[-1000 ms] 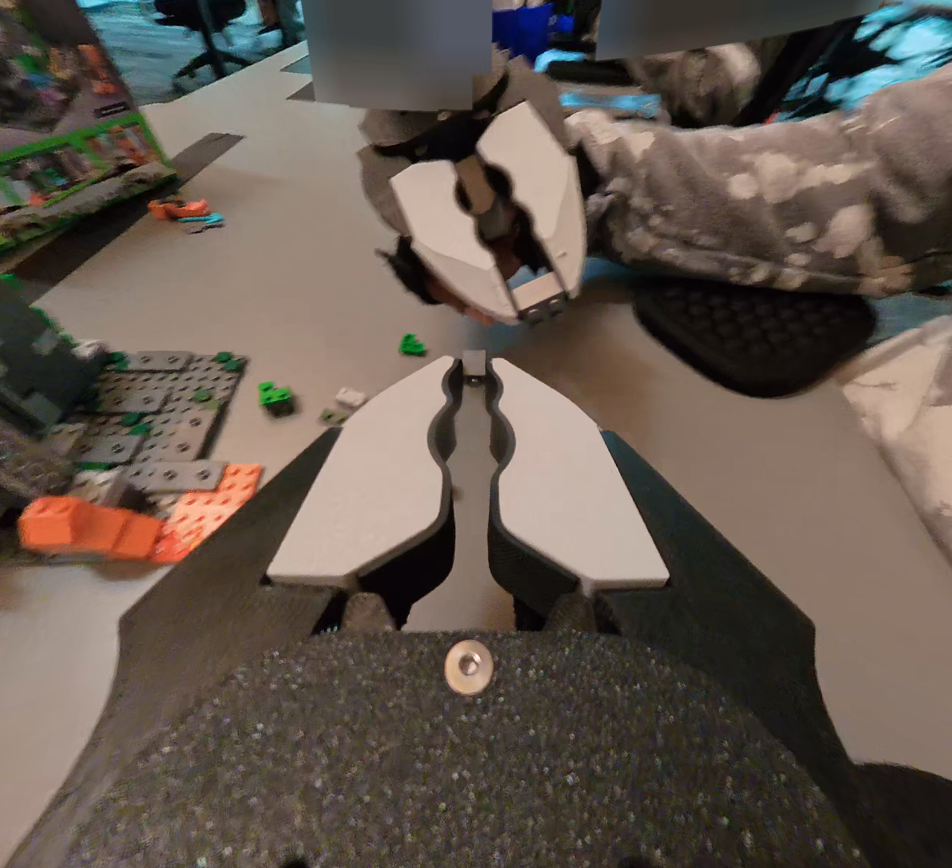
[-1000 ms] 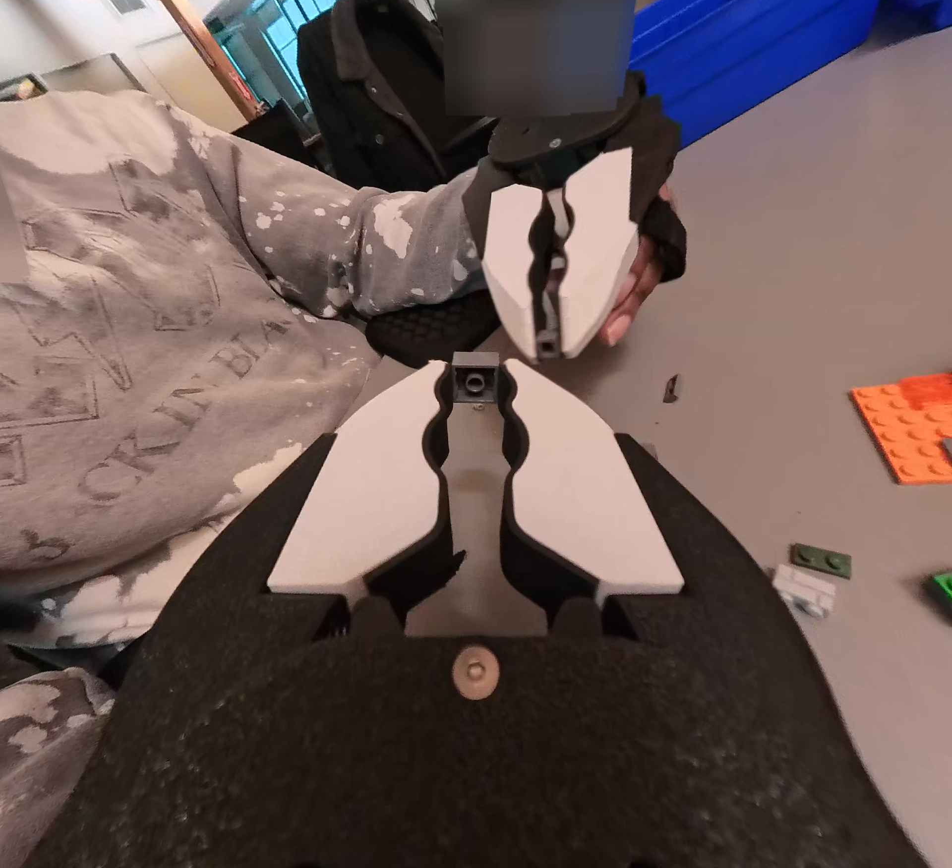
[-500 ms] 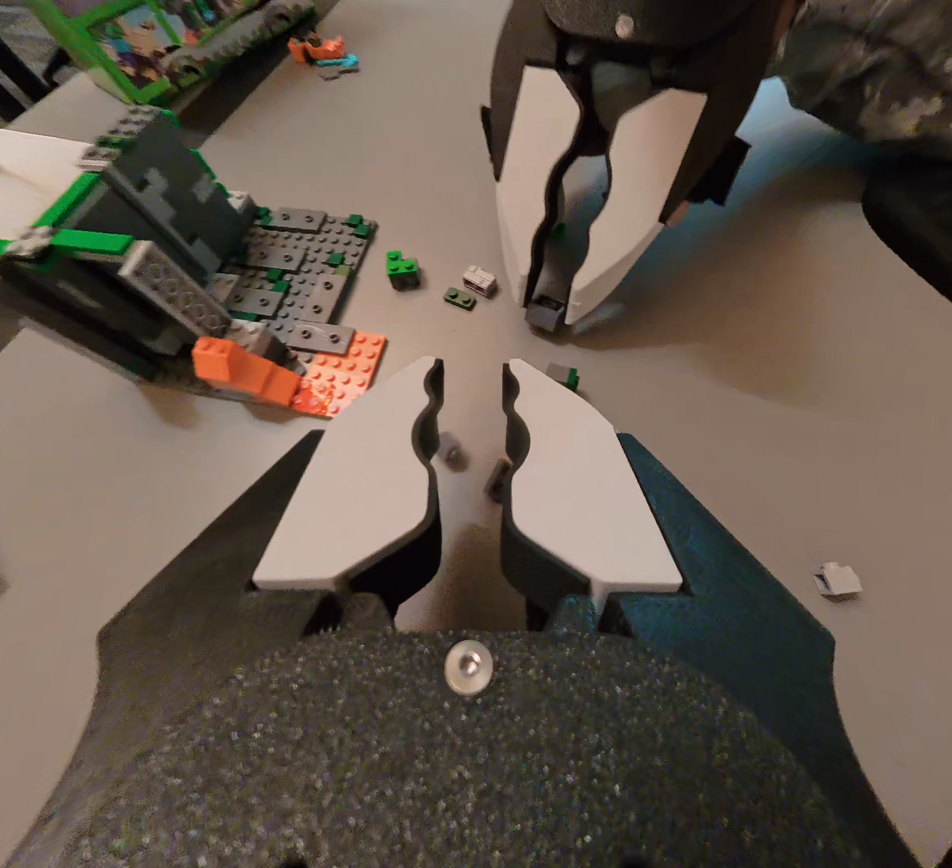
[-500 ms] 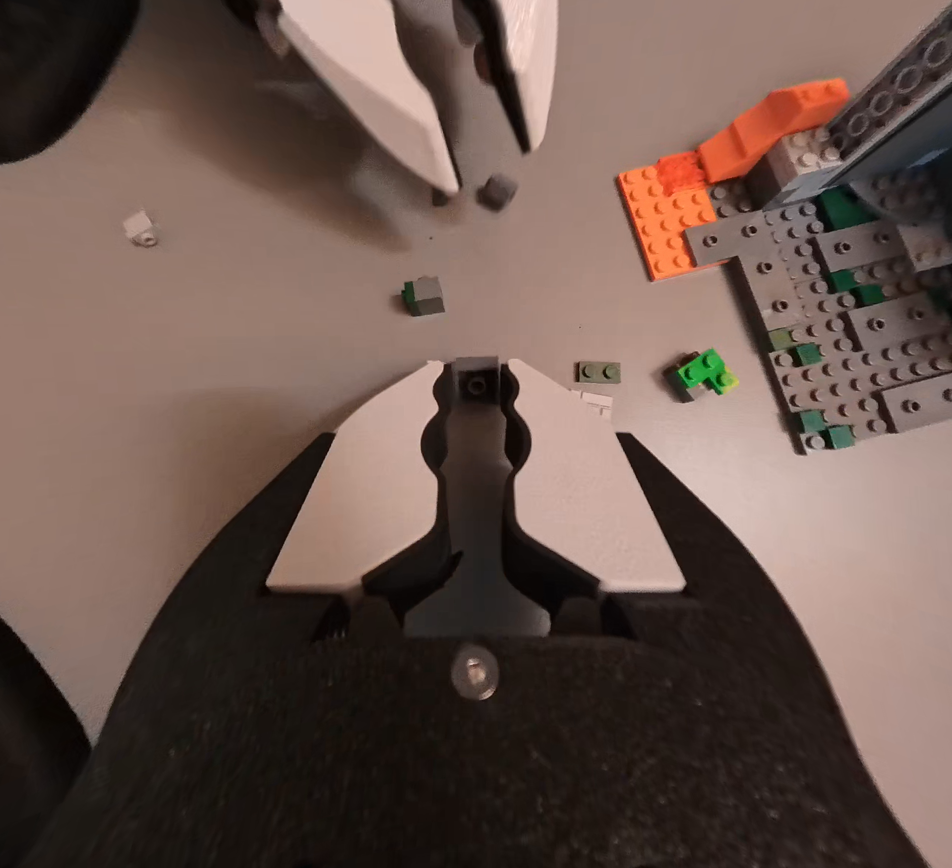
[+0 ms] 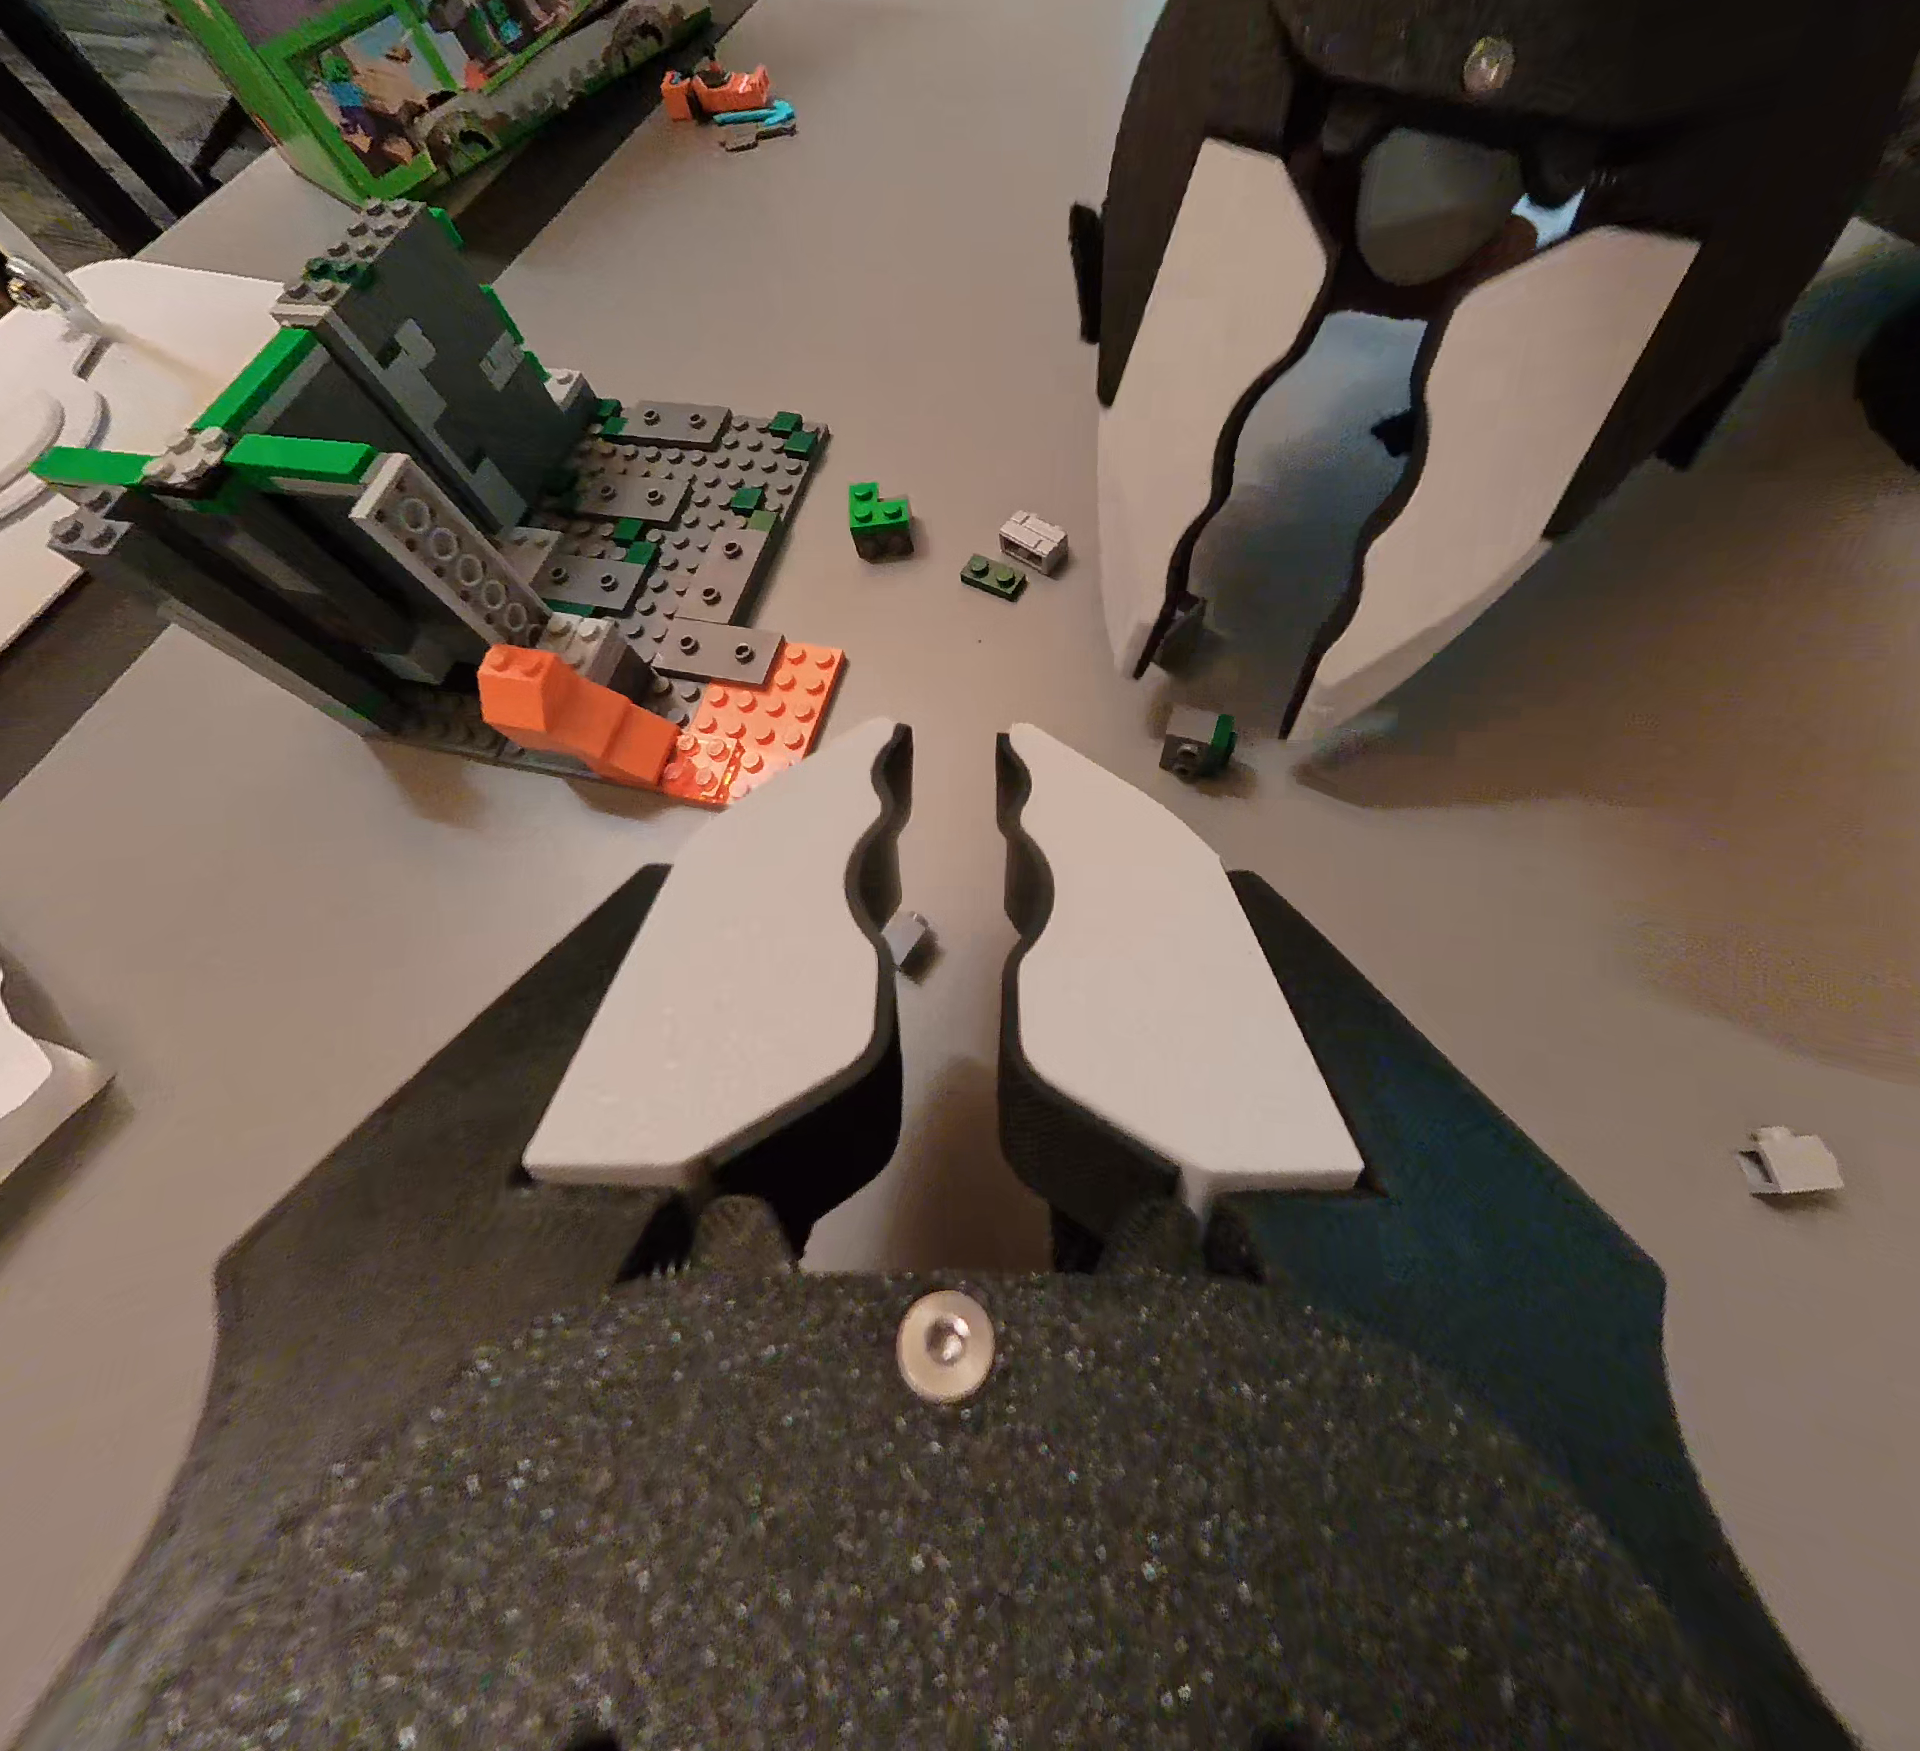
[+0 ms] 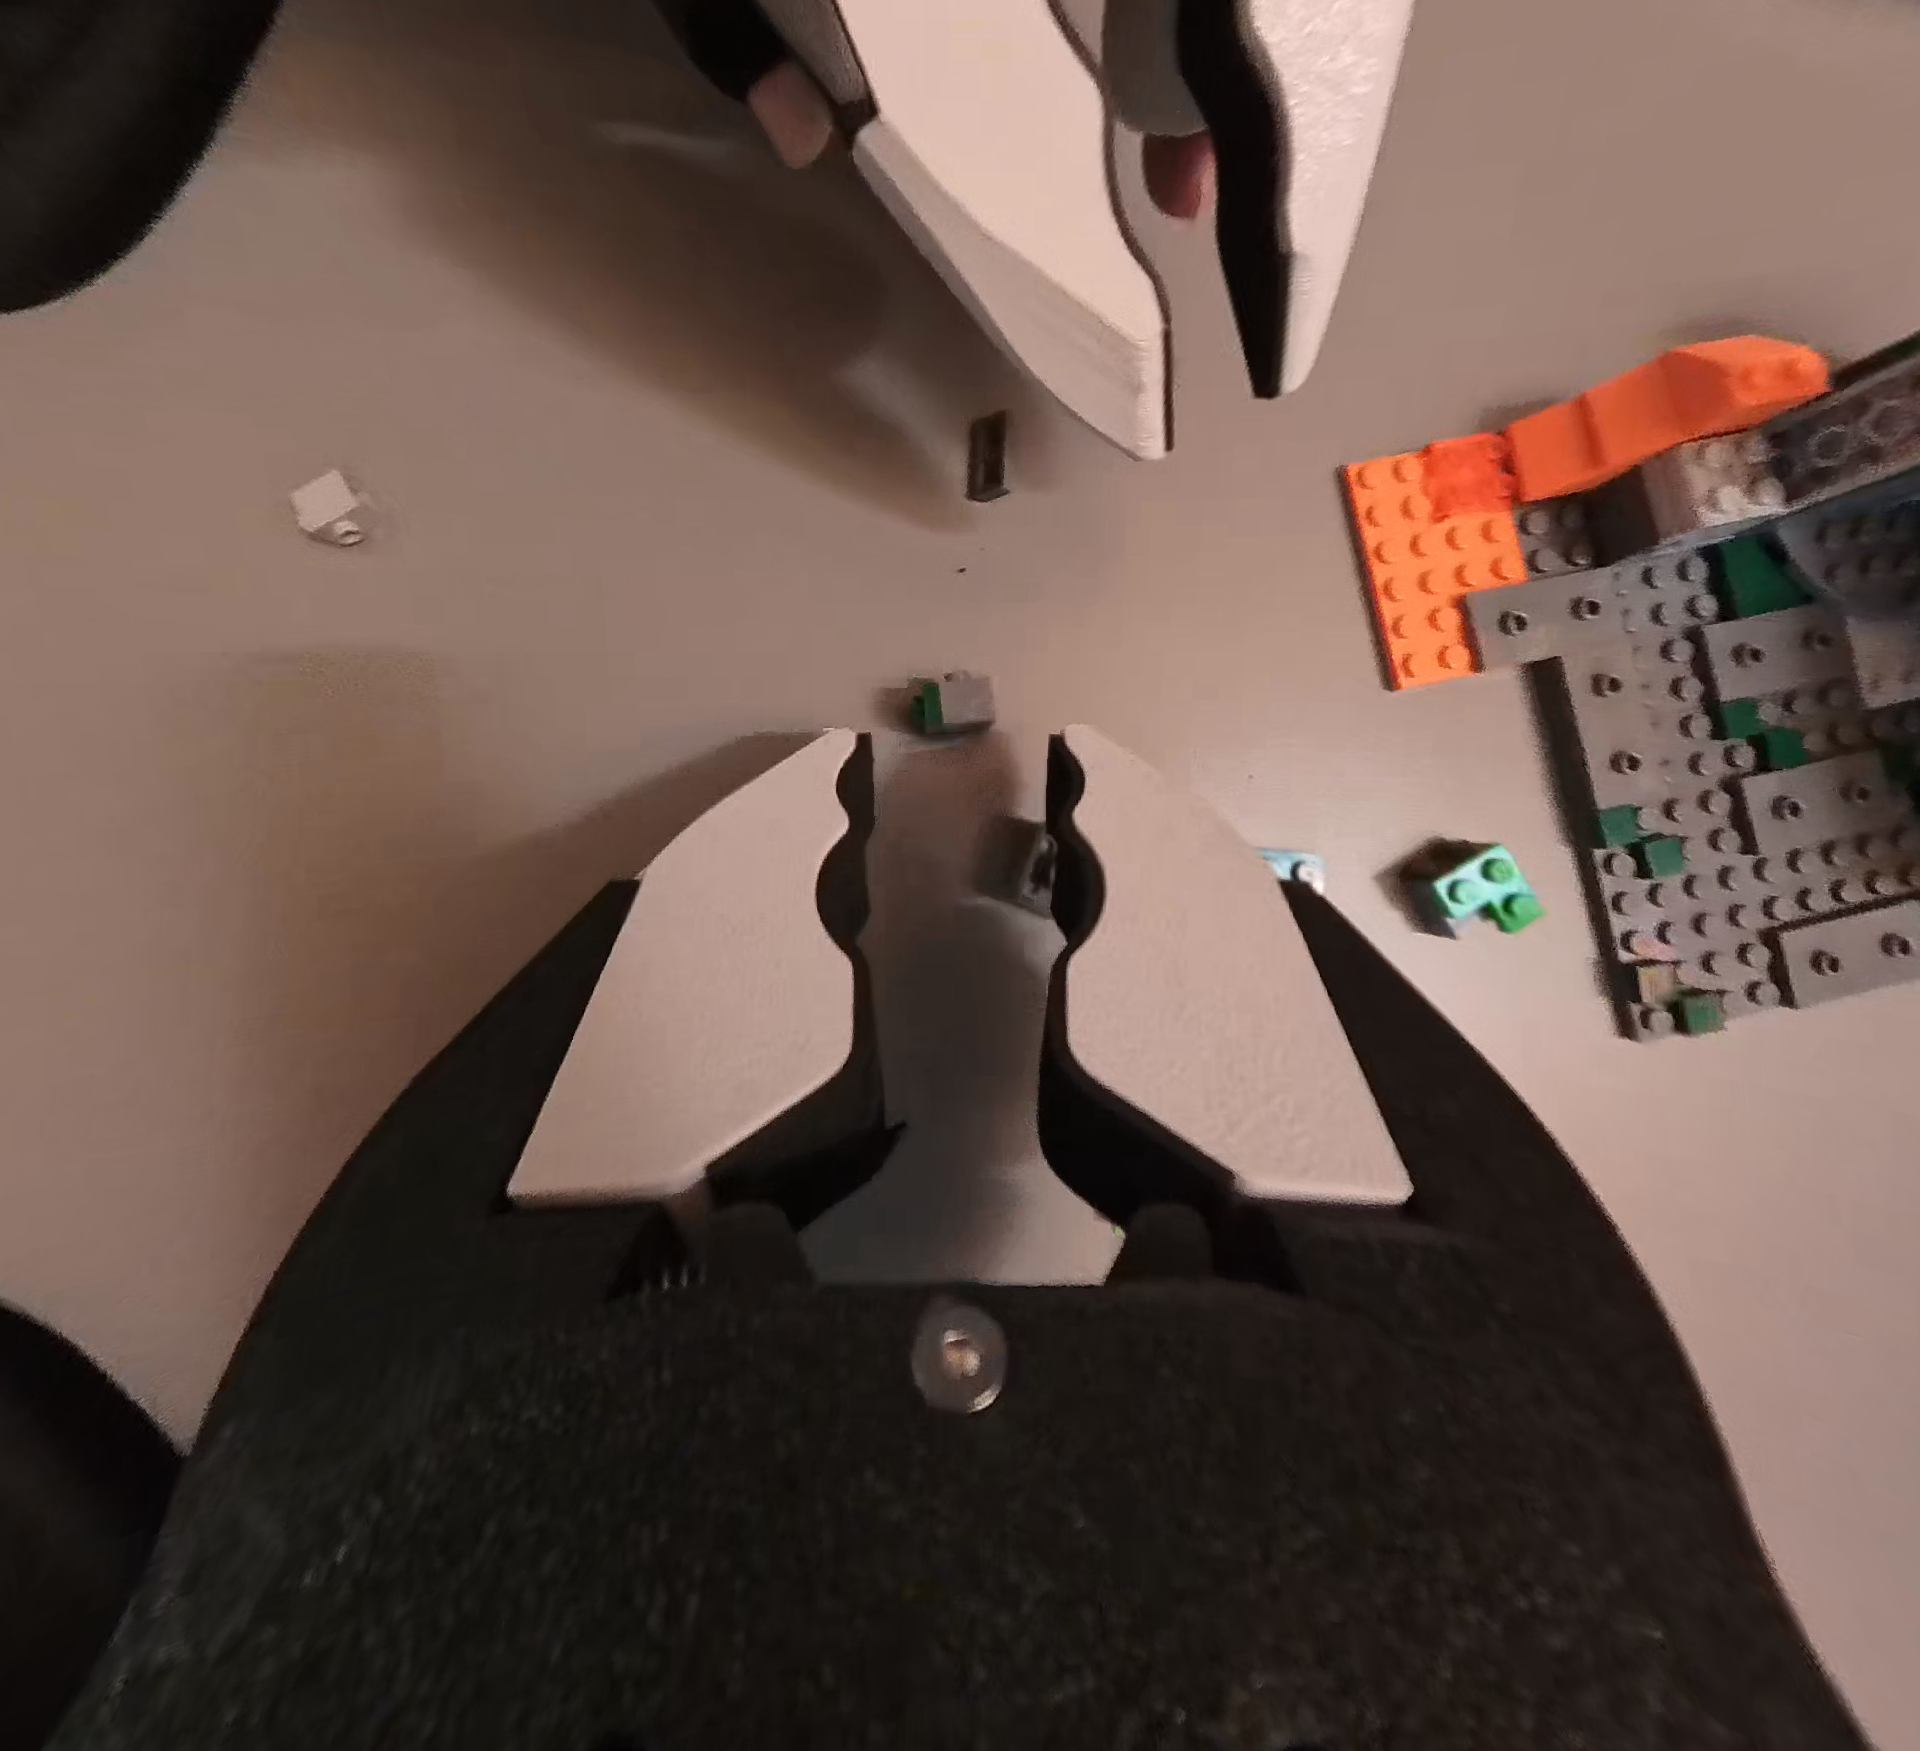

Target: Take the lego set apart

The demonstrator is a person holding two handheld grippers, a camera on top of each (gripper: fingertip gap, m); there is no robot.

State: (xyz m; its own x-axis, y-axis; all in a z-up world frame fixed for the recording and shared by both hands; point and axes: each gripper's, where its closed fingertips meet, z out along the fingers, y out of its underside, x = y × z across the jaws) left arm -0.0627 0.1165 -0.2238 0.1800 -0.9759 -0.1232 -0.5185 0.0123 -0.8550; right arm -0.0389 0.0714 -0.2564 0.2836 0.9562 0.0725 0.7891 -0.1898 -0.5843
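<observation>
Both claws hang open and empty over the desk [image 5: 1039,143]. The lego set [image 5: 436,538] stands ahead-left of the left claw [image 5: 954,745], nearer it than the right claw [image 6: 956,745].

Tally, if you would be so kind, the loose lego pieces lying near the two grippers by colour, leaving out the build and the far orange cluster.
bright green piece: 1
dark green plate: 1
light grey pieces: 2
dark grey pieces: 2
grey-and-green piece: 1
Total: 7
</observation>
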